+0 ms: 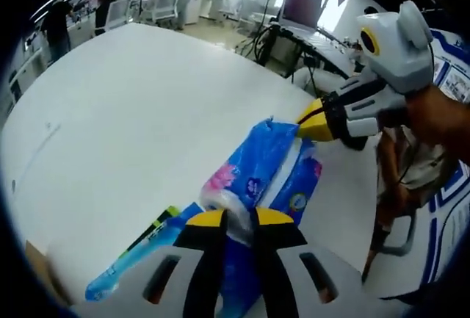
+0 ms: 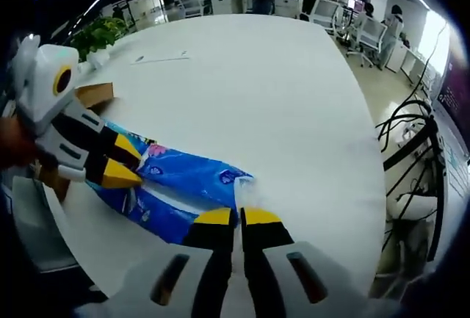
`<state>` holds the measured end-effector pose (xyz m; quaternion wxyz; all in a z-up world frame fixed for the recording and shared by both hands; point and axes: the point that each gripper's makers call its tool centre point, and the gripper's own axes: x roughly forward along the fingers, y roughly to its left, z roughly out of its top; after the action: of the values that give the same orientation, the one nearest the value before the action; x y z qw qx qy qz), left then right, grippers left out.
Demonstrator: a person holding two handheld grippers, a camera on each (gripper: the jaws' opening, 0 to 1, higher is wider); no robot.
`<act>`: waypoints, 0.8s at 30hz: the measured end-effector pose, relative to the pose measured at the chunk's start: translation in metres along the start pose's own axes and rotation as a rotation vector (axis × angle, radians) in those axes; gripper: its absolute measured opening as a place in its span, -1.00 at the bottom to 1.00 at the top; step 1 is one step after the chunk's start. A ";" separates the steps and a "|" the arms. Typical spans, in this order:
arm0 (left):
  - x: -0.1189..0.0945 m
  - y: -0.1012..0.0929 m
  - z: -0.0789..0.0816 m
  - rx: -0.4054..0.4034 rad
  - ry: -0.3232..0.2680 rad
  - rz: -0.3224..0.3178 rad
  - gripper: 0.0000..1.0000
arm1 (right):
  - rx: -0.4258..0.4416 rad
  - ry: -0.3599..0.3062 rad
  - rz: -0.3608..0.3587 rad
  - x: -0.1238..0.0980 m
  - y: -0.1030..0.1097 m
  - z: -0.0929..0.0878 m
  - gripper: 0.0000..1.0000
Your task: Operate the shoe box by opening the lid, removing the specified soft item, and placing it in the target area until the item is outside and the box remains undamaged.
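Nearest in the left gripper view, the left gripper [image 1: 239, 219] has its yellow-tipped jaws drawn together on the gathered end of a blue plastic pack [image 1: 268, 171], printed with a pink flower and some white. At the pack's far end the right gripper [image 1: 312, 123] pinches the other twist of wrapping. In the right gripper view it is the same from the other side: the right gripper [image 2: 239, 217] is clamped on the near end of the pack [image 2: 187, 178], and the left gripper [image 2: 117, 164] comes in from the left with its jaws closed on the far end. So the soft item is stretched between the two tools, low over the white table [image 2: 279, 90]; whether its belly touches the tabletop I cannot quite tell.

Just past the left gripper, in the right gripper view, a brown cardboard edge [image 2: 92, 94] shows, which I take to be part of the shoe box, though too little of it is visible to be sure or to judge its condition. A green-and-black strip [image 1: 150, 233] lies under the pack's near end.

By my reading the lid work and the lifting out are done, since the pack is out in the open. What is left is setting it down in the target area and letting go. Farther off stand office chairs [image 2: 367, 31], desks and a few people.
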<state>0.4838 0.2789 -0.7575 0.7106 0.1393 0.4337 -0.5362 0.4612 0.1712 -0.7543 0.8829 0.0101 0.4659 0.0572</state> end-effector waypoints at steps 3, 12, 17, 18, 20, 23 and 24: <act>-0.003 0.001 0.002 0.002 -0.011 0.004 -0.65 | -0.003 -0.016 -0.010 -0.005 -0.002 0.003 -0.85; -0.024 -0.006 0.008 0.010 -0.053 0.006 -0.49 | 0.017 -0.064 -0.019 -0.020 0.005 0.012 -0.79; -0.042 -0.005 0.014 0.022 -0.091 0.006 -0.41 | 0.027 -0.092 -0.025 -0.030 0.016 0.016 -0.77; -0.045 -0.004 0.015 0.021 -0.095 0.007 -0.40 | 0.031 -0.096 -0.025 -0.031 0.019 0.016 -0.77; -0.058 -0.004 0.016 0.023 -0.117 0.017 -0.37 | 0.026 -0.103 -0.031 -0.035 0.025 0.017 -0.75; -0.071 -0.005 0.010 0.028 -0.132 0.020 -0.27 | 0.020 -0.127 -0.051 -0.040 0.031 0.020 -0.71; -0.074 -0.004 0.009 0.027 -0.136 0.019 -0.24 | 0.027 -0.133 -0.055 -0.043 0.035 0.021 -0.68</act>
<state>0.4807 0.3191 -0.6945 0.7416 0.1162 0.3757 -0.5435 0.4513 0.2023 -0.7048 0.9129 0.0131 0.4072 0.0258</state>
